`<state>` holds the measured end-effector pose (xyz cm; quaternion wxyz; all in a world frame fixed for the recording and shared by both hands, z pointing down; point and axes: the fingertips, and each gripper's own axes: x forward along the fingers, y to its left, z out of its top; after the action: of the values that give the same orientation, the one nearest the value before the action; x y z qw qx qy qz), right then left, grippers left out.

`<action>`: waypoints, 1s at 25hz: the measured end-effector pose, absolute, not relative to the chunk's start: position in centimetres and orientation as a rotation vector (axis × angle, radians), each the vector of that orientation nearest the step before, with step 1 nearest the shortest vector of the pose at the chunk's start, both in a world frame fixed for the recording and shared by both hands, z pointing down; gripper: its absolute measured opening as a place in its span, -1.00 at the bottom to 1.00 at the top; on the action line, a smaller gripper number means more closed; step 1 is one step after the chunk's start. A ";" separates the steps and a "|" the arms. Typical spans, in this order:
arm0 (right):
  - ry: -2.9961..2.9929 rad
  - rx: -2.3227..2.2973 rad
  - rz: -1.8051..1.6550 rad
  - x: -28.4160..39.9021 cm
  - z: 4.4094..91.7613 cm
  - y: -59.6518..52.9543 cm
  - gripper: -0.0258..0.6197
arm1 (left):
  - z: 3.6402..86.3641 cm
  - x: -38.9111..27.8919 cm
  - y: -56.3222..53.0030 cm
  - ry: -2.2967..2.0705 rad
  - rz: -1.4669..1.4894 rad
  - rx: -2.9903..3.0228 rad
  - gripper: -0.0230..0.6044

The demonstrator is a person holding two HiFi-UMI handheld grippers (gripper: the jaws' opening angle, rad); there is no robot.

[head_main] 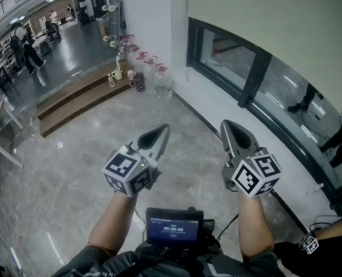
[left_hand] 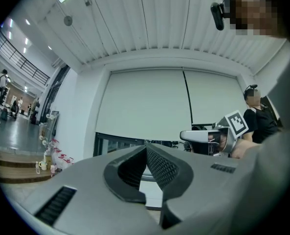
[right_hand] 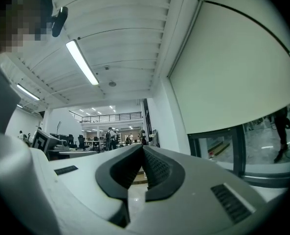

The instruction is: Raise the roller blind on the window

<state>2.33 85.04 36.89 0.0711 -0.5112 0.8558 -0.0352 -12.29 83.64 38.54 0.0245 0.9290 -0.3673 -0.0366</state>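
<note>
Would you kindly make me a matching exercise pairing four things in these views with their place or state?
1 roller blind
2 left gripper
3 flower vase
4 wooden steps

A jaws together, nothing held
B beside the white wall
C lowered over most of the window
D leading up to the dark floor

Pairs: 1-C, 2-A, 3-B, 4-D

Grey marble floor [head_main: 72, 178], low wooden step [head_main: 72, 103] against white wall [head_main: 150, 16], glass vase [head_main: 162, 85] just right of the step, dark-framed window [head_main: 248, 85] further right, ceiling strip light [right_hand: 83, 62].
</note>
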 end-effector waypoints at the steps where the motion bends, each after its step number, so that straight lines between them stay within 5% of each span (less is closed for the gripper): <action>1: 2.574 -1.528 -0.103 2.6 36.8 84.2 -0.87 | 38.6 -12.1 82.8 -1.156 -0.112 2.865 -0.95; 25: 2.635 -1.375 -0.099 12.5 36.4 67.5 -0.87 | 37.2 -1.1 66.0 -1.258 -0.070 2.842 -0.95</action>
<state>12.50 67.54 36.37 0.0835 -0.4608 0.8829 -0.0330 -1.13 65.99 37.18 0.0165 0.9141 -0.4046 -0.0225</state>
